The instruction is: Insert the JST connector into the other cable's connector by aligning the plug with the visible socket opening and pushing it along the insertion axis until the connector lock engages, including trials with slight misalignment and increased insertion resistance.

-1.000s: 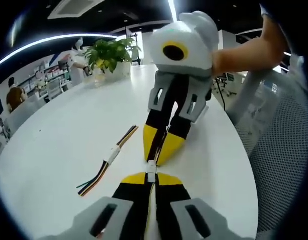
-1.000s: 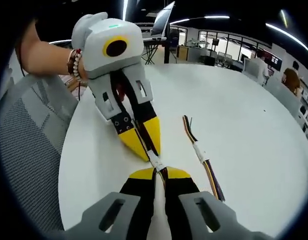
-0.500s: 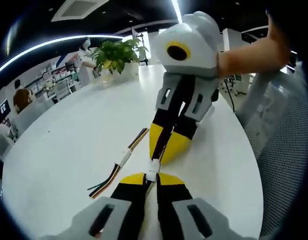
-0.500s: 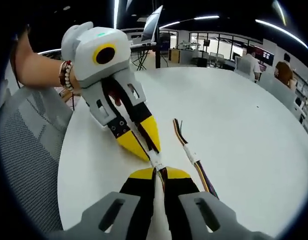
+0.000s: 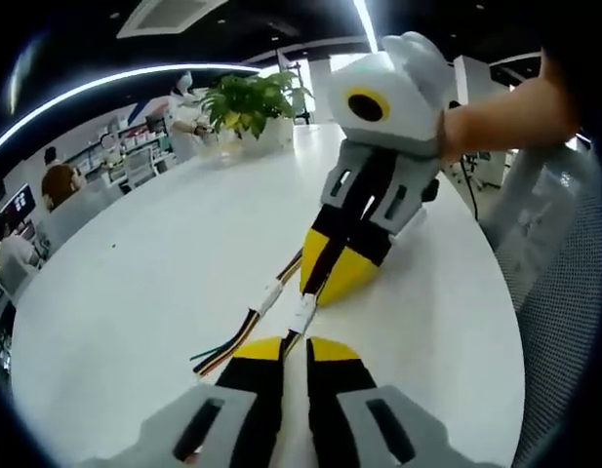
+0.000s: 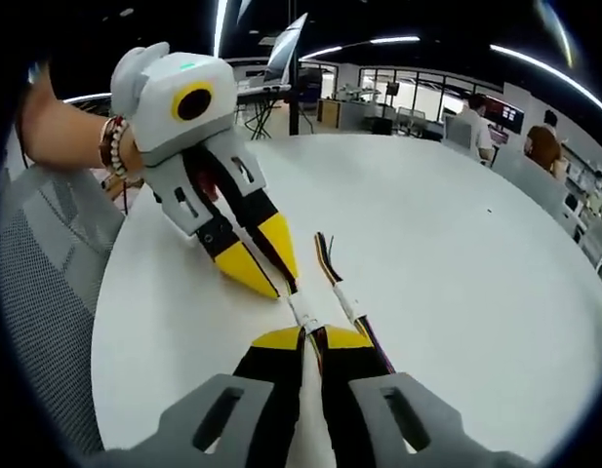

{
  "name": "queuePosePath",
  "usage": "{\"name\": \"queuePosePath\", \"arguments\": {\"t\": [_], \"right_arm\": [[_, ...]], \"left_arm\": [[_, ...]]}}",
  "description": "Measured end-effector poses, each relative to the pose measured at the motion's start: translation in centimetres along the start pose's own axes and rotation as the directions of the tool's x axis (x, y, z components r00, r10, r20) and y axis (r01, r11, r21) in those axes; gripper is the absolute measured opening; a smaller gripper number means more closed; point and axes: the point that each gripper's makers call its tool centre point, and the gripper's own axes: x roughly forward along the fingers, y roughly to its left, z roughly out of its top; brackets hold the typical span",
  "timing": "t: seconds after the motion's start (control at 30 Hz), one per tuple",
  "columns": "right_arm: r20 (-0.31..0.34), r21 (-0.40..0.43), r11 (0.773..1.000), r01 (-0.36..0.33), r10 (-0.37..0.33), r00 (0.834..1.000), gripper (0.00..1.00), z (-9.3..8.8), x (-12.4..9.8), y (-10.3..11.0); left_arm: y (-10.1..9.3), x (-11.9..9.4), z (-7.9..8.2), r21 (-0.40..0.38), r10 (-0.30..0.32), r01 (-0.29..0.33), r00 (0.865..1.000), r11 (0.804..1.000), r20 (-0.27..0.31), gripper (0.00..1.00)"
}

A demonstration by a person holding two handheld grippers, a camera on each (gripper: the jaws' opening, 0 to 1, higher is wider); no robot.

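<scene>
Here both tongs — left (image 5: 294, 343) and right (image 6: 312, 336) — pinch the white connector (image 5: 301, 314) between them.

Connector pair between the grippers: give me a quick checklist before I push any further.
1. Left gripper shut on its cable: ok, jaws closed with the wires running between them.
2. Right gripper shut on its cable: ok.
3. Connector bridges both gripper tips: ok, the white housings meet in one line.
4. Axis alignment: cannot tell; the pair looks roughly straight, but fine tilt is too small to judge.
5. Lock engaged: cannot tell, the latch is too small to see.
6. Spare cable on the table beside the joint: not ok, it lies very close and may get nudged.
</scene>
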Motion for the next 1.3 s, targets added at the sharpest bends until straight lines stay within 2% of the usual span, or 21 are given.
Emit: {"name": "queuePosePath", "arguments": {"t": [0.53, 0.93, 1.17, 1.3], "right_arm": [[-0.001, 0.016, 1.0, -0.005, 0.005, 1.0, 0.05, -0.26, 0.23, 0.14], [-0.005, 0.015, 1.0, -0.002, 0.002, 1.0, 0.05, -0.42, 0.07, -0.11], [-0.019, 0.014, 1.0, 0.016, -0.015, 1.0, 0.13, -0.54, -0.1, -0.42], [-0.009, 0.011, 1.0, 0.018, -0.018, 1.0, 0.13, -0.17, -0.43, -0.39]], "left_arm": [[0.46, -0.06, -0.38, -0.016, 0.02, -0.02, 1.0, 1.0, -0.011, 0.01], [0.2, -0.01, -0.36, -0.029, 0.005, -0.005, 1.0, 1.0, -0.006, 0.02], [0.13, -0.14, 0.07, -0.069, -0.004, 0.005, 1.0, 0.998, 0.014, 0.1], [0.29, -0.33, 0.45, -0.084, 0.001, 0.001, 1.0, 0.996, 0.028, 0.12]]}}
